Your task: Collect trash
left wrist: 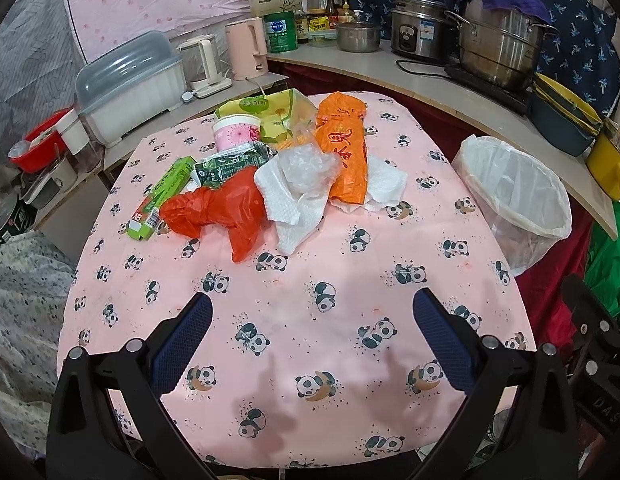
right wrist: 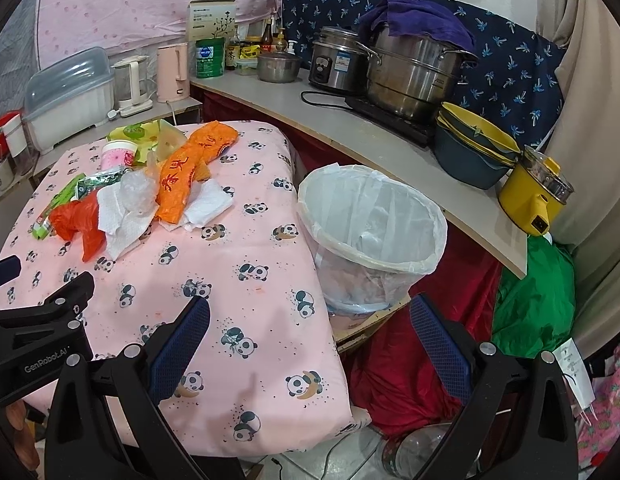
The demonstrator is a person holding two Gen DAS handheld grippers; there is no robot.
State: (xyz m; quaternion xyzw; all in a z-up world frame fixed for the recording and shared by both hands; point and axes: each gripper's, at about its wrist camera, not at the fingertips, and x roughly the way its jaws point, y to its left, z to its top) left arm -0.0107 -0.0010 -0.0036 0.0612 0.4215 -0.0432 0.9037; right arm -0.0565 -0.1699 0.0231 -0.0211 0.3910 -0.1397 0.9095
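Nearest, left gripper (left wrist: 312, 312): jaws wide apart, empty, hovering over bare pink panda cloth (left wrist: 310, 360), touching nothing. Right gripper (right wrist: 310, 316): jaws likewise wide apart, empty, straddling the cloth's right edge, with the bin (right wrist: 370, 236) just beyond.

Past the left gripper, toward the cloth's middle, the trash heap. Red bag (left wrist: 225, 208) at the heap's near left, crumpled, long axis running left to right, a tail pointing toward the gripper. Green box (left wrist: 159, 198) touching the red bag's left end, long axis slanting from near-left to far-right. White paper towel (left wrist: 285, 204) against the red bag's right side, partly under a clear plastic wad (left wrist: 305, 172). Orange bag (left wrist: 346, 152) right of the wad, long axis running near to far, lying over a second paper towel (left wrist: 384, 188). Dark green wrapper (left wrist: 229, 164) behind the red bag. Pink cup (left wrist: 235, 130) upright farther back, a yellow-green packet (left wrist: 265, 108) behind it at the heap's far end.

Bin right of the heap, off the cloth's right edge, lined with a white bag, mouth open upward.

Farther still, behind the heap, a counter (left wrist: 350, 64) with kettles, jars and steel pots (left wrist: 498, 48).
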